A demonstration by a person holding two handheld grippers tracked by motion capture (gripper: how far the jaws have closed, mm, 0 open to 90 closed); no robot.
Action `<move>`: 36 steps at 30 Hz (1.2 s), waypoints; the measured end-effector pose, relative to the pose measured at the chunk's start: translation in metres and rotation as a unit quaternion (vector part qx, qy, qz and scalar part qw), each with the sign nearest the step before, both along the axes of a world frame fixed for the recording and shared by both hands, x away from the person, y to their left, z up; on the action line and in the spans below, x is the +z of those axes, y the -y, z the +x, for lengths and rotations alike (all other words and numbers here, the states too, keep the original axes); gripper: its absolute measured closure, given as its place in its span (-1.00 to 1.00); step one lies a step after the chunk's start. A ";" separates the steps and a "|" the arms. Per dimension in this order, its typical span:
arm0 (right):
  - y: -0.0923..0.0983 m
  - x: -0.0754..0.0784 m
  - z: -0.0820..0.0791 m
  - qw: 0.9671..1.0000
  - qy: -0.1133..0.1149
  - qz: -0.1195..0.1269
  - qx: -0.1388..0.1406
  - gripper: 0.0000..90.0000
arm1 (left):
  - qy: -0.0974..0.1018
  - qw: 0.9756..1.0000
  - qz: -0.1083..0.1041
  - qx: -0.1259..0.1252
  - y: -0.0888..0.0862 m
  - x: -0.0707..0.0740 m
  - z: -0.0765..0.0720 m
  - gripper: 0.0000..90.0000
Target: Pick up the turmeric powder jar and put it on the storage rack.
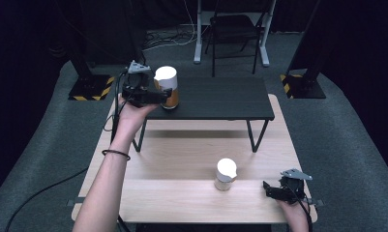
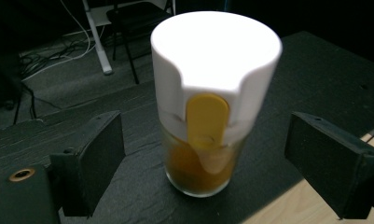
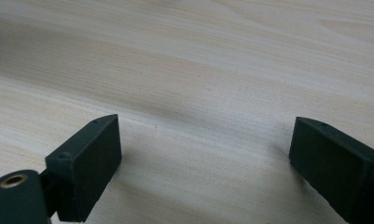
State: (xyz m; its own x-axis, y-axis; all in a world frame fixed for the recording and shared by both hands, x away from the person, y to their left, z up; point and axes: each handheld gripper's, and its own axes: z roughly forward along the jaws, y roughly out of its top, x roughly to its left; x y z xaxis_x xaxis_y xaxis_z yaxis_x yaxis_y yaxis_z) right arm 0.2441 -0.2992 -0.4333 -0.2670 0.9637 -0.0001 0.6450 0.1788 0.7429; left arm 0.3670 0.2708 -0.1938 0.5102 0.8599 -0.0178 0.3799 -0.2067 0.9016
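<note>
The left hand-held gripper (image 2: 203, 172) has its jaws spread, not touching the jar (image 2: 208, 107), which stands upright between them on the left near part of the black shelf (image 1: 220, 96). A second jar (image 1: 225, 175) stands on the bench (image 1: 182, 159), right of centre. Near right, the right hand-held gripper (image 3: 203, 172) hovers spread over bare wood.

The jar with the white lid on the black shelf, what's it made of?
The jar looks like clear glass or plastic: orange contents show through. Its lid looks like smooth matte white plastic with a yellow tab. The shelf looks like dark textured board on thin metal legs.
</note>
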 end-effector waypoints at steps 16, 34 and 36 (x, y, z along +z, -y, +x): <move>0.000 0.000 0.000 1.000 0.000 -0.001 0.000 -0.81 | 0.020 1.000 -0.010 -0.005 -0.033 -0.026 -0.047 -0.79; 0.000 0.000 0.000 1.000 0.000 -0.001 0.000 -0.81 | 0.029 0.999 -0.014 0.006 -0.057 -0.079 -0.096 -0.86; 0.000 0.000 0.000 1.000 0.000 0.000 0.000 -0.81 | 0.027 1.000 -0.012 0.010 -0.059 -0.086 -0.101 -0.86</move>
